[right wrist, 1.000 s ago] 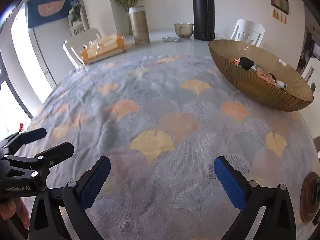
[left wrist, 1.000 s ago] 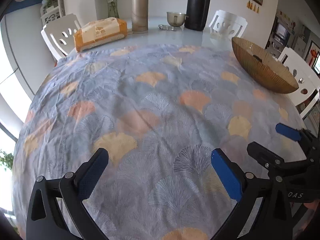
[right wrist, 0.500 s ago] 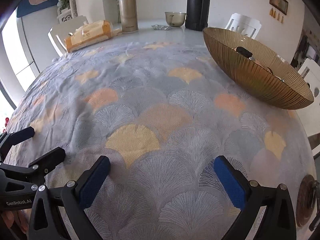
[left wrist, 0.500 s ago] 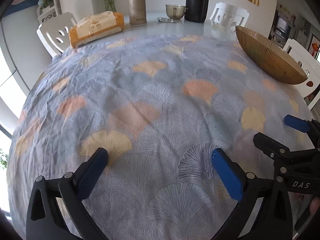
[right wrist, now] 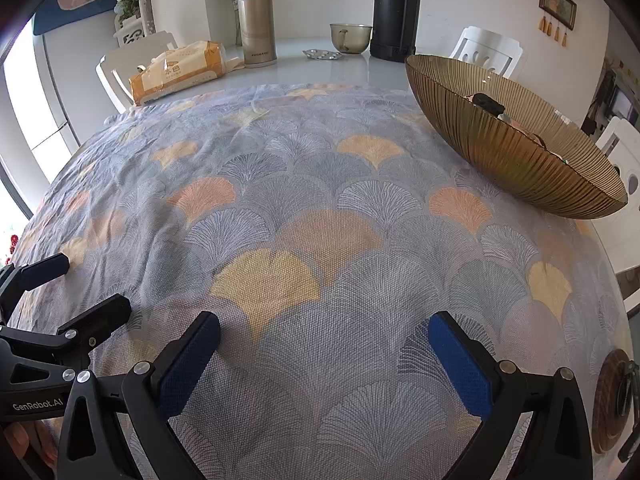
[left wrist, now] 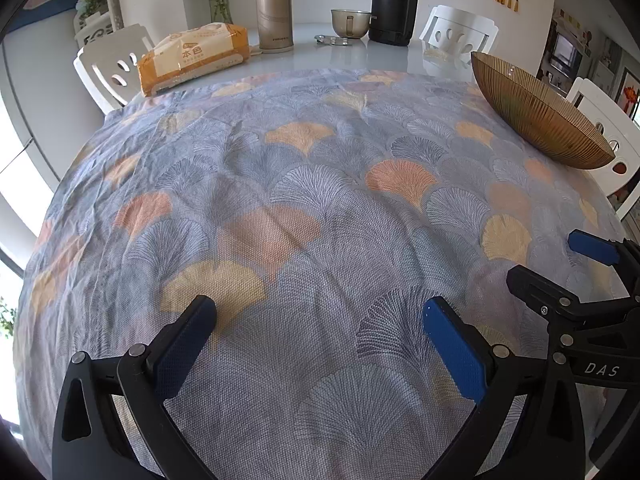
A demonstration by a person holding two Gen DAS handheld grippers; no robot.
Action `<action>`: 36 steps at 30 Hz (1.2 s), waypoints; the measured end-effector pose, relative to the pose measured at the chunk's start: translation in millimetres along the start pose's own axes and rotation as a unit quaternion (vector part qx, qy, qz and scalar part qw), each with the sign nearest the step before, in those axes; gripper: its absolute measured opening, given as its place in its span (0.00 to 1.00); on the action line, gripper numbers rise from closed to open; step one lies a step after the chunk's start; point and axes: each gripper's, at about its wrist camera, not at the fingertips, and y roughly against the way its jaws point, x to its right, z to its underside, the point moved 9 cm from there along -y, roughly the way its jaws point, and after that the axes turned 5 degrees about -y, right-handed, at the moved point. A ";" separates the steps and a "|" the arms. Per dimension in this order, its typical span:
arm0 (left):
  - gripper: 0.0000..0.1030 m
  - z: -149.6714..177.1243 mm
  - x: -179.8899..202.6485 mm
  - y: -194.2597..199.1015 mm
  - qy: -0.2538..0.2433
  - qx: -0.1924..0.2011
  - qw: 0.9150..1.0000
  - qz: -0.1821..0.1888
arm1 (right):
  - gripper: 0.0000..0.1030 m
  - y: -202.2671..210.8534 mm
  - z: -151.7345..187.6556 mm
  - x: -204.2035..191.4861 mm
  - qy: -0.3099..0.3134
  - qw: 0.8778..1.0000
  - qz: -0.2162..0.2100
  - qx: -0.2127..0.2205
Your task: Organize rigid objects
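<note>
Two grippers hang low over the cloth-covered table, side by side near its front edge. Left gripper (left wrist: 320, 320) has its blue-padded fingers spread wide with nothing between them but the patterned tablecloth (left wrist: 304, 184). Right gripper (right wrist: 324, 336) is spread just as wide and equally empty; from the left camera it shows off beyond the left gripper's right finger (left wrist: 452, 348).

Ahead of the right gripper's right finger, well apart from it, sits a ribbed amber glass bowl (right wrist: 512, 152) on the cloth. Inside it I can make out a dark object (right wrist: 488, 105) by the near wall and some paler bits behind; what they are is too hidden to tell. From the left gripper the same bowl (left wrist: 540, 116) lies far ahead and off to the right, only its outer wall showing.

Far beyond both sets of fingers, past the cloth's end on the bare white tabletop, stand a gold thermos (right wrist: 255, 26), a tall black flask (right wrist: 394, 10), a small glass cup (right wrist: 351, 38) between them, and an orange tissue pack (right wrist: 180, 72) further left. White chairs (right wrist: 132, 64) ring the far side
</note>
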 end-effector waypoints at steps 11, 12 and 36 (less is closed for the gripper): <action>1.00 -7.0 -0.9 7.0 0.001 0.000 1.000 0.000 | 1.00 -1.2 -0.7 -1.0 -0.001 1.000 0.000 0.000; 1.00 -3.6 -0.8 4.0 0.001 0.000 1.000 0.001 | 1.00 -1.9 -0.8 -2.0 -0.001 1.000 0.000 0.000; 1.00 -1.0 -1.6 1.0 0.001 0.000 1.000 0.001 | 1.00 -0.1 -0.3 -0.2 -0.002 1.000 0.000 0.000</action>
